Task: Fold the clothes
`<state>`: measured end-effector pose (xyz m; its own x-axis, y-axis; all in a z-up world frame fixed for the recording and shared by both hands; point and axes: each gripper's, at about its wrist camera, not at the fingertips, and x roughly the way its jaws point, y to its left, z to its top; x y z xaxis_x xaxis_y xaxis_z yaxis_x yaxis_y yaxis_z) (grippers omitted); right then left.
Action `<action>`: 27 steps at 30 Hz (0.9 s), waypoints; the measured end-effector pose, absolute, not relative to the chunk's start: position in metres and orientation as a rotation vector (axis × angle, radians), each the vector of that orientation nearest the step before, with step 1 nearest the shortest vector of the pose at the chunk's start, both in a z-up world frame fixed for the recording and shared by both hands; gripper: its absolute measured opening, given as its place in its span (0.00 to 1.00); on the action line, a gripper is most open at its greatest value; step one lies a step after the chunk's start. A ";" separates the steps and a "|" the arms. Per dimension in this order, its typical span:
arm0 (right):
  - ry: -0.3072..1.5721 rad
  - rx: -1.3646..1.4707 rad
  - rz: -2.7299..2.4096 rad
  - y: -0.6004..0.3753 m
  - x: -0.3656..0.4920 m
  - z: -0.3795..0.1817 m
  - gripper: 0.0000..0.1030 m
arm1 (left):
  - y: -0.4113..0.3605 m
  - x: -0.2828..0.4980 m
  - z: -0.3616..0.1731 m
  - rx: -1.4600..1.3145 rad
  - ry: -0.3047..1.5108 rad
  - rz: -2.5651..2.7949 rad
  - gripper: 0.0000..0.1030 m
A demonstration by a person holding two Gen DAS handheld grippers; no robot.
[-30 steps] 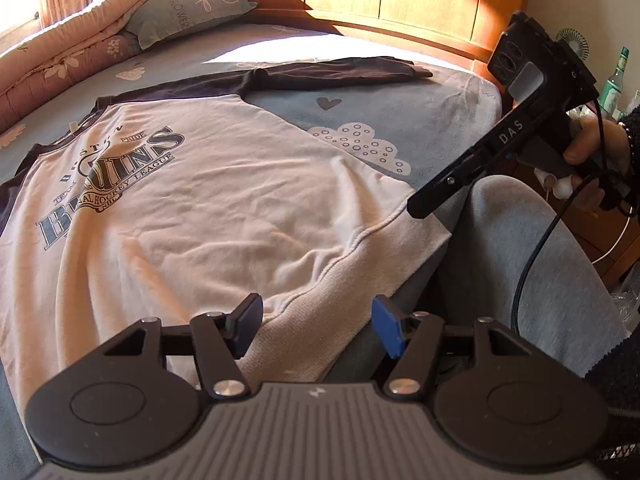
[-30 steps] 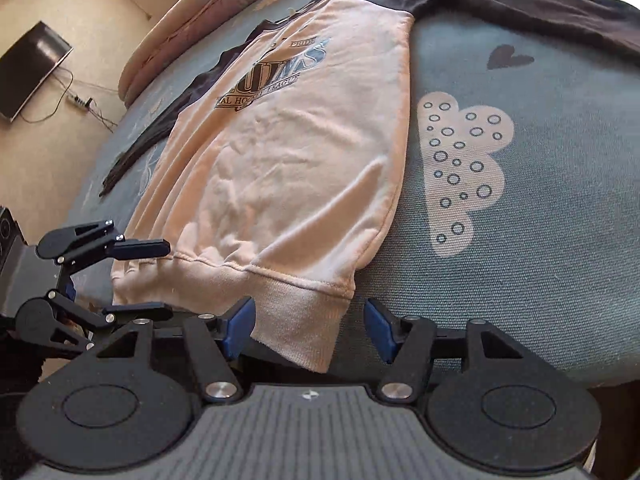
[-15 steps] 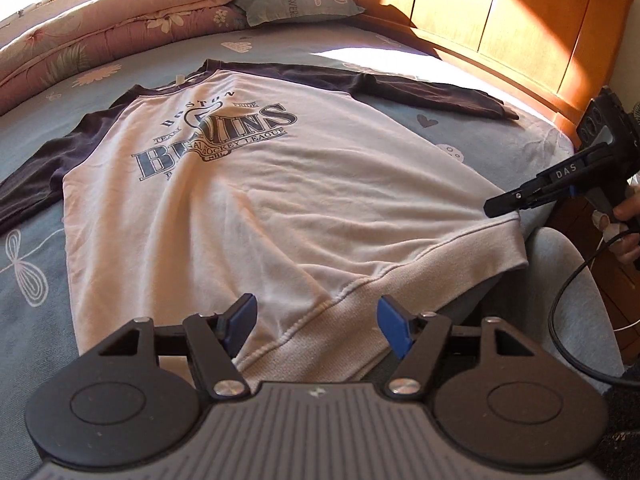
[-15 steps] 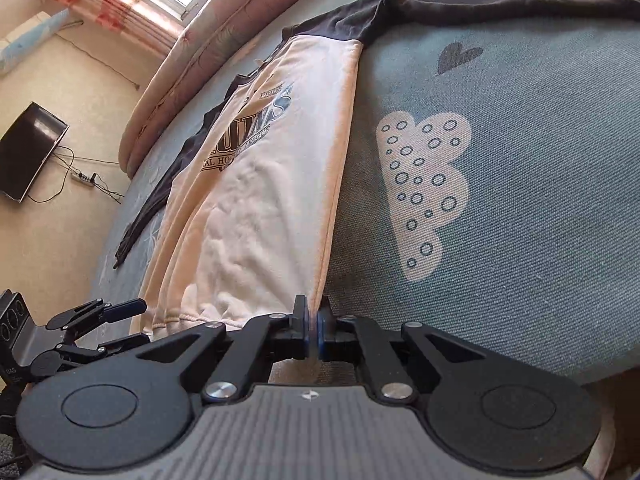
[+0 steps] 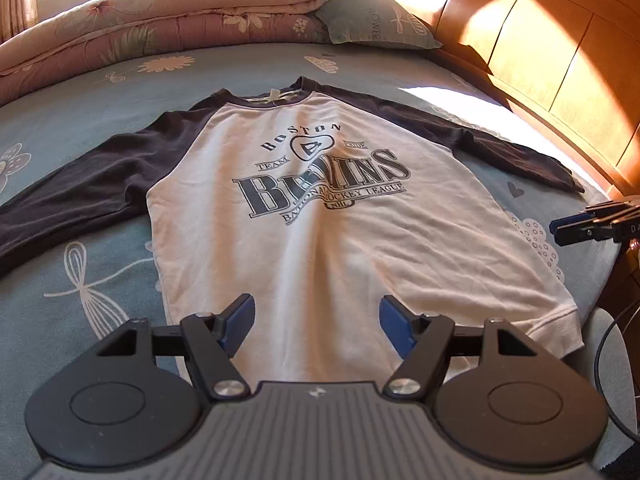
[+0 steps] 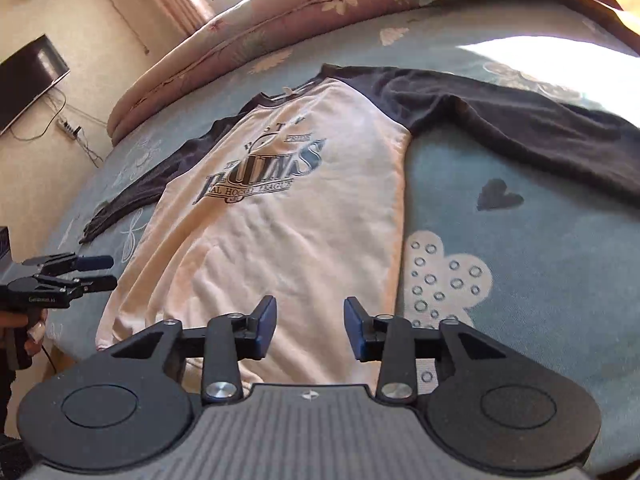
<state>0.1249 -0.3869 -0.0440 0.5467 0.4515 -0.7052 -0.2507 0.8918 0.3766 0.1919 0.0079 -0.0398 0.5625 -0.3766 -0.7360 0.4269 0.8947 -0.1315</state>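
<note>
A cream sweatshirt (image 5: 320, 248) with dark navy sleeves and a "Boston Bruins" print lies flat, face up, on the blue bedsheet (image 5: 80, 288), both sleeves spread outward. My left gripper (image 5: 316, 320) hovers open over the middle of the hem, with nothing between its pads. It also shows in the right wrist view as the left gripper (image 6: 94, 272), off the bed's edge. My right gripper (image 6: 310, 320) hangs over the sweatshirt (image 6: 288, 220) near its right hem corner. Its jaws are opening and nothing is between them. From the left wrist view the right gripper (image 5: 572, 226) sits at the right edge.
A folded floral quilt (image 5: 180, 20) and a pillow (image 5: 372, 24) lie at the far side of the bed. A wooden headboard (image 5: 540, 48) runs along the right. A dark screen (image 6: 28, 80) and a power strip (image 6: 70, 130) are by the wall. A grey trouser leg (image 5: 600, 340) is at the bed's near corner.
The right gripper shut at the hem corner half a second ago and has since opened and lifted. The left gripper swung left to the middle of the hem. The sweatshirt now lies straighter.
</note>
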 end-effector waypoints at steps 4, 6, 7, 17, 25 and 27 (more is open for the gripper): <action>0.870 -0.055 0.521 -0.306 0.171 -0.049 0.56 | 0.020 0.255 -0.051 -0.108 0.874 -0.468 0.67; 0.864 -0.130 0.558 -0.275 0.192 -0.060 0.56 | 0.020 0.285 -0.063 -0.169 0.877 -0.472 0.67; 0.858 -0.154 0.571 -0.262 0.201 -0.065 0.56 | 0.018 0.295 -0.068 -0.169 0.878 -0.467 0.67; 1.037 -0.284 0.523 -0.297 0.202 -0.102 0.93 | 0.033 0.315 -0.105 0.078 0.838 -0.310 0.68; 1.033 -0.311 0.455 -0.318 0.185 -0.074 0.95 | 0.036 0.311 -0.082 0.010 0.804 -0.348 0.67; 0.959 -0.261 0.541 -0.296 0.201 -0.062 0.95 | 0.037 0.307 -0.077 -0.027 0.812 -0.369 0.69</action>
<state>0.2010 -0.2964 -0.0622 0.4556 0.3201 -0.8306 -0.5452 0.8380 0.0239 0.3066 0.0366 -0.0767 0.6275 -0.3326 -0.7040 0.3119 0.9358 -0.1641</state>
